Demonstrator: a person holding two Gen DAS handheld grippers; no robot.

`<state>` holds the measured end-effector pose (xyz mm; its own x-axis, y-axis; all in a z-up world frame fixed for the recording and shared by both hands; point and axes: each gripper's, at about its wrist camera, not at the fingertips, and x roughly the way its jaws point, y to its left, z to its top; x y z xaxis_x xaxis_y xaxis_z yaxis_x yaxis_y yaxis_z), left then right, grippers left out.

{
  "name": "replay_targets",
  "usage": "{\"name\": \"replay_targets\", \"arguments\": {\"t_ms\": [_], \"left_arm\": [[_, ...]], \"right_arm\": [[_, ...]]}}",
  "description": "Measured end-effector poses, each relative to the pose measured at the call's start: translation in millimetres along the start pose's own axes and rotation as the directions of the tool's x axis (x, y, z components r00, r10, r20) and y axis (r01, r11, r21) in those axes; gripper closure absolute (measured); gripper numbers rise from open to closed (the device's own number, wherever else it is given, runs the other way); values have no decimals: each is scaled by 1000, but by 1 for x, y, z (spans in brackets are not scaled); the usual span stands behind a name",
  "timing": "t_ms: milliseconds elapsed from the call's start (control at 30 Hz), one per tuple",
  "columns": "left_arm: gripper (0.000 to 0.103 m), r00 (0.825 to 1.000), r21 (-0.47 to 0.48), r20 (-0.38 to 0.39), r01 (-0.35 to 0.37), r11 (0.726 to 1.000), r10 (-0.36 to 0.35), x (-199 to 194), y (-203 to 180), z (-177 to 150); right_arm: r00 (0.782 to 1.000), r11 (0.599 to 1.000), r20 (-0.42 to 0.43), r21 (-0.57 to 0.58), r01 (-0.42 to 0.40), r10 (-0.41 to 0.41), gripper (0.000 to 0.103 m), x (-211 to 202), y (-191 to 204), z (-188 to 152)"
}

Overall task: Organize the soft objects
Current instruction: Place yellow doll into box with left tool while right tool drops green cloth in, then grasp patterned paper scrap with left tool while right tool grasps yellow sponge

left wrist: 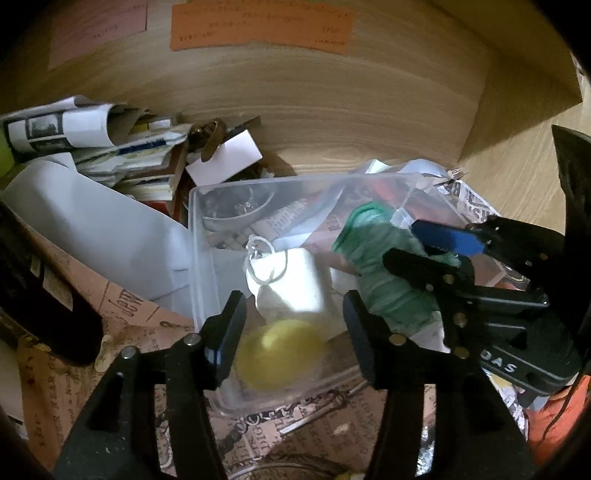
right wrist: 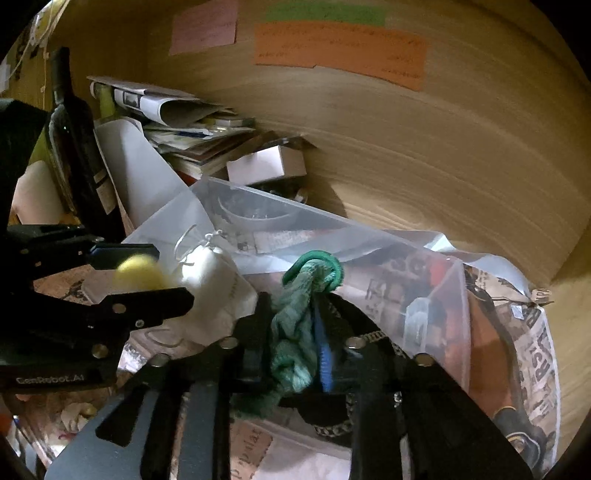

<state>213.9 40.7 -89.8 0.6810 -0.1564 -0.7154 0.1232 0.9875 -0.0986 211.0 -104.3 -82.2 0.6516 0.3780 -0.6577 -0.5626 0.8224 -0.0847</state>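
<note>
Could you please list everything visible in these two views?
clear bin: one, transparent, centre
yellow ball: one, yellow, in bin, near end
pouch: one, white, in bin
green cloth: one, green, hanging over bin
bottle: one, dark, far left
paper stack: one, mixed, behind bin
small box: one, white, behind bin
notes: orange, pink, green, on wood wall
left gripper: black, open above ball
right gripper: black, fingers around green cloth

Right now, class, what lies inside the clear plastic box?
Inside the clear plastic box: a white drawstring pouch, a yellow ball and a green knitted cloth. The box floor beneath them is hidden.
</note>
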Motion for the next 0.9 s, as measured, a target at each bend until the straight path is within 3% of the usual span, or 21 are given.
{"name": "replay_targets", "arguments": {"t_ms": [67, 233, 433, 533, 700, 900], "left_arm": [[40, 1000, 5, 28, -5, 1000, 5, -10, -2, -1], [33, 996, 13, 93, -10, 1000, 9, -39, -8, -1], [13, 982, 10, 189, -25, 1000, 23, -81, -13, -11], [3, 976, 2, 217, -31, 1000, 30, -95, -15, -23], [2, 980, -5, 193, -39, 999, 39, -99, -18, -44], [2, 991, -25, 117, -58, 998, 60, -87, -17, -77]], "right_arm": [[1000, 1000, 16, 5, 5, -5, 59, -5, -1, 1], [996, 999, 83, 3, 35, -35, 51, -34, -1, 2], [978, 997, 193, 31, 71, -75, 33, -81, -7, -1], [966, 995, 241, 57, 84, -95, 17, -107, -12, -10], [955, 989, 264, 93, 116, -137, 15, -127, -17, -30], [960, 978, 219, 149, 143, -174, 14, -133, -27, -63]]}}
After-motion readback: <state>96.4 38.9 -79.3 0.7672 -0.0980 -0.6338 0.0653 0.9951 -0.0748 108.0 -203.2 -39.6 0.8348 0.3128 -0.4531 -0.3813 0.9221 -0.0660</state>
